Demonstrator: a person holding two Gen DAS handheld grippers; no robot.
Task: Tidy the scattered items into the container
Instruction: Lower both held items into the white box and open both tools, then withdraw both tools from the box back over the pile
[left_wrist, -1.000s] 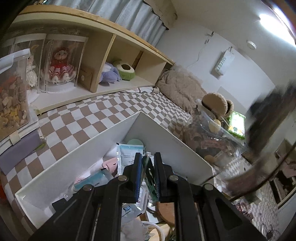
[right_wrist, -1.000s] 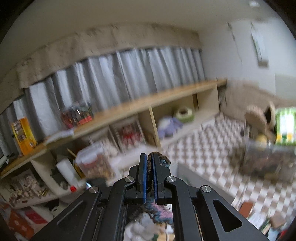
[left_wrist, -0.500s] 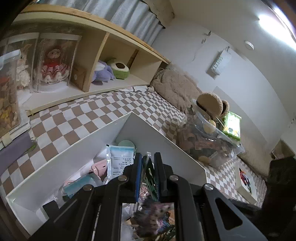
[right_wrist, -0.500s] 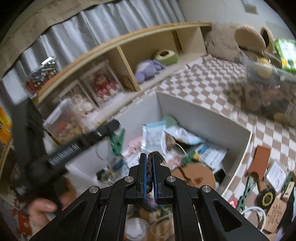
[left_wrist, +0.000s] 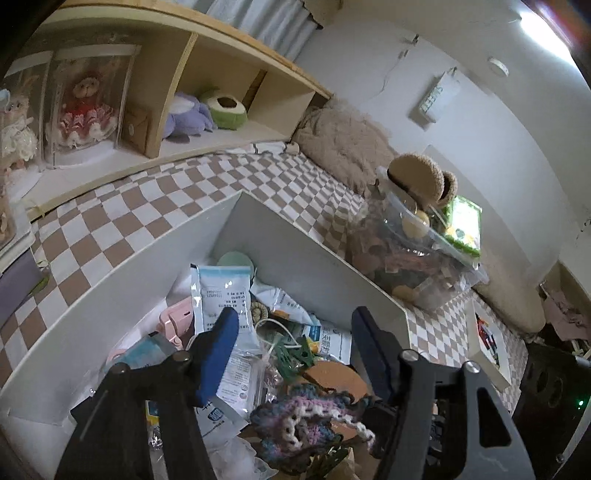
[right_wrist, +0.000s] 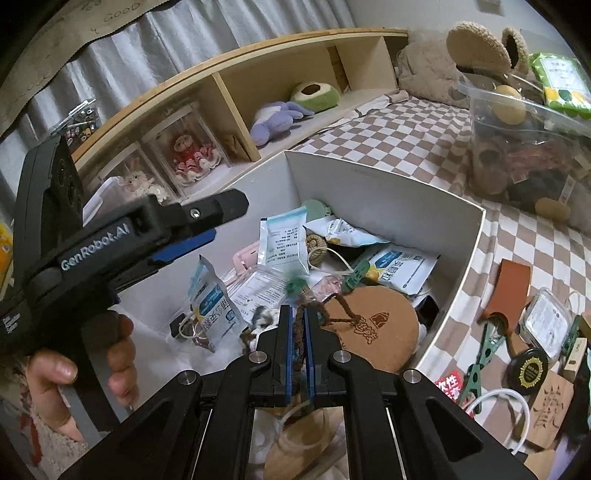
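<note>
Left jaws had just been opening; the green clip (left_wrist: 291, 356) they gripped earlier lay loose in the white box (left_wrist: 110, 291).
The left gripper (left_wrist: 291, 325) stood wide, empty. The right wrist view alone showed the right gripper (right_wrist: 300, 314) pinched on a dark crocheted piece (right_wrist: 297, 334), apparently the pink-blue one in the left view, over the box.

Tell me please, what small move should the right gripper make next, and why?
Probably open the right gripper and let go. It is shut on the crocheted piece, which hangs low over the items inside the white box, so a release should drop it in the container.
</note>
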